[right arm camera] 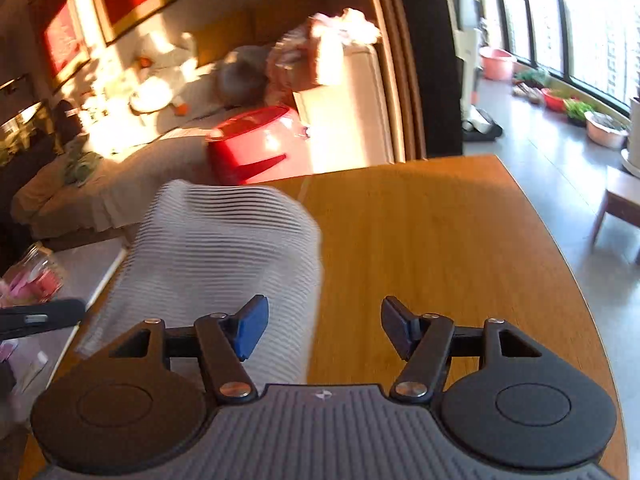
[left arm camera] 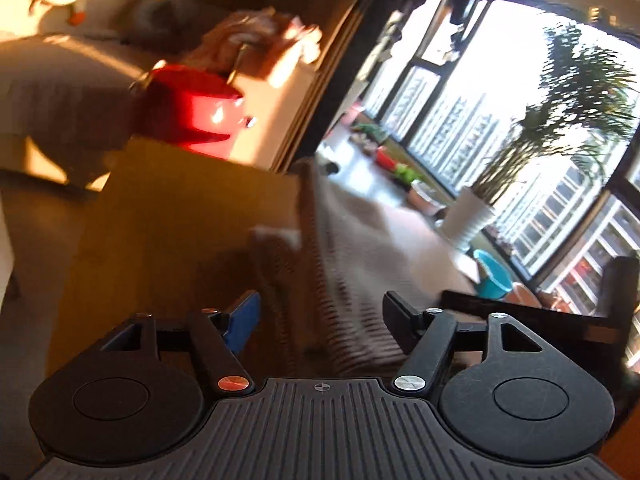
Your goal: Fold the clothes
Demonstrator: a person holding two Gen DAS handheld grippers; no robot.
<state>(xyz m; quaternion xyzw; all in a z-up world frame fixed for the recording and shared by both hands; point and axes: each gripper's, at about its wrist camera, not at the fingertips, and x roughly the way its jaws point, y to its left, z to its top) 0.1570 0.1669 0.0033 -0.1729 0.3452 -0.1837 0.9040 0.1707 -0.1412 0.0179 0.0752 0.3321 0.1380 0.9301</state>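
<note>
A grey-and-white striped garment (right arm camera: pixel 224 256) lies bunched on the left part of the wooden table (right arm camera: pixel 420 248). In the left wrist view the same striped garment (left arm camera: pixel 340 264) drapes over the table's right side, blurred. My left gripper (left arm camera: pixel 320 316) is open and empty, just above the cloth. My right gripper (right arm camera: pixel 322 326) is open and empty, its left finger over the garment's near edge, its right finger over bare wood.
A red plastic stool (right arm camera: pixel 256 148) stands beyond the table's far edge, next to a bed (right arm camera: pixel 120 176) with piled clothes (right arm camera: pixel 320 44). Large windows, potted plants (left arm camera: pixel 560 120) and basins (right arm camera: pixel 496 64) line the right. A small wooden stool (right arm camera: pixel 620 208) stands right of the table.
</note>
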